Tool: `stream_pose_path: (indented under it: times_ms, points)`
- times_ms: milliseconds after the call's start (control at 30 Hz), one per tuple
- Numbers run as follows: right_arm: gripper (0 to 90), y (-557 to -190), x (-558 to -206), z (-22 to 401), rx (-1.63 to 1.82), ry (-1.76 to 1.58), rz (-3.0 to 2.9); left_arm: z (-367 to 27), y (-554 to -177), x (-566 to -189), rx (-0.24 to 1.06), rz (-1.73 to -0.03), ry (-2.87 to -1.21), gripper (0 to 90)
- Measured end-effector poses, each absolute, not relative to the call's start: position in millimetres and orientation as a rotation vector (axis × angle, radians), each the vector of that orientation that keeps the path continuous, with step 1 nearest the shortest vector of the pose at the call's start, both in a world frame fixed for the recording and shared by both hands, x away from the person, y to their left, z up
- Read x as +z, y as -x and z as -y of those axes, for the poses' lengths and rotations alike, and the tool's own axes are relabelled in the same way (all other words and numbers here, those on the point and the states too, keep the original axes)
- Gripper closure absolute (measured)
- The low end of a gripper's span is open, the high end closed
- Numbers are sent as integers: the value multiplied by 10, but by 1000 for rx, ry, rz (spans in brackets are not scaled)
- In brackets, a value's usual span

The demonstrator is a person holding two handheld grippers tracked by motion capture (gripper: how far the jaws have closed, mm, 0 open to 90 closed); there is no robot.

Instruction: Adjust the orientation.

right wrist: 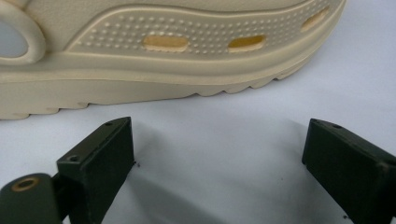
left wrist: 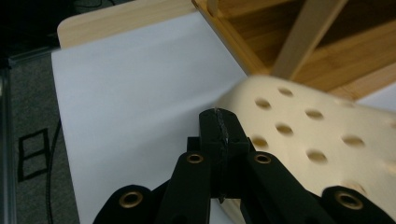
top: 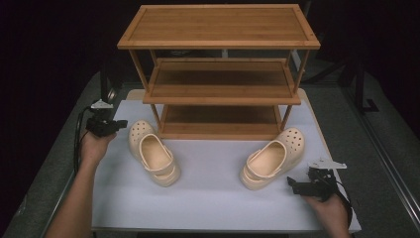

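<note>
Standing at the back of the worktop (top: 208,198), the three-tier wooden rack (top: 219,74) takes up most of the far half, its bottom shelf low and open at the front, its legs close to the white sheet's rear edge. The white sheet leaves a broad bare strip in front and between the shoes, while its left and right edges fall off to grey carpet close beside each hand. Two cream perforated clogs lie before the rack: the left clog (top: 152,151) with its toe toward the rack's left leg, the right clog (top: 272,157) angled with its toe toward the rack's right leg; the two are well apart. The left hand (top: 94,146) comes in from the lower left with the forearm stretched forward, holding the left tool (top: 120,125) level and pointing across toward the left clog's toe; in the left gripper view its jaws are pressed together with nothing between them, just beside the holed toe. The right hand (top: 329,210) rests low at the sheet's near right corner, the right tool (top: 293,183) aimed at the right clog's side; in the right gripper view its jaws stand wide apart and empty, short of the sole. No readable writing shows on the clogs or rack.
</note>
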State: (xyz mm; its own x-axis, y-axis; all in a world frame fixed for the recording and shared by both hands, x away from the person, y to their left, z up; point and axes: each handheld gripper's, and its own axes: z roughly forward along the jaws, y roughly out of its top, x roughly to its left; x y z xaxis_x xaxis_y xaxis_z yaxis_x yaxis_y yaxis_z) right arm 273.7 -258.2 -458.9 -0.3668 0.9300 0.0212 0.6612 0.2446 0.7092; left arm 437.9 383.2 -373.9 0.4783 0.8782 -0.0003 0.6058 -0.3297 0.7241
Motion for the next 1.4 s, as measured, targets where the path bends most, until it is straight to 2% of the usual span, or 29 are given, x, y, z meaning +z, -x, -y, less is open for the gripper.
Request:
stream_pose_path:
  times_ms: [333,600,733,933,1200,1400]
  points:
    - [84,-2737,-4589,2585,900,-1455,-2118,-3784,-4749,-3933,496,-1238,-2103,900]
    - [84,-2738,-4589,2586,901,-1454,-2119,-3718,-4753,-4052,422,-1215,-2129,900]
    - [84,-2738,-4589,2587,901,-1454,-2119,-3649,-4728,-4042,441,-1197,-2152,900]
    - [84,-2738,-4589,2586,901,-1453,-2119,-3530,-4580,-3984,448,-1152,-2144,900]
    - [84,-2738,-4589,2585,900,-1455,-2118,-3321,-4272,-4063,382,-1073,-2174,900]
    - [84,-2737,-4588,2584,900,-1455,-2119,-3246,-4091,-4075,417,-1071,-2169,900]
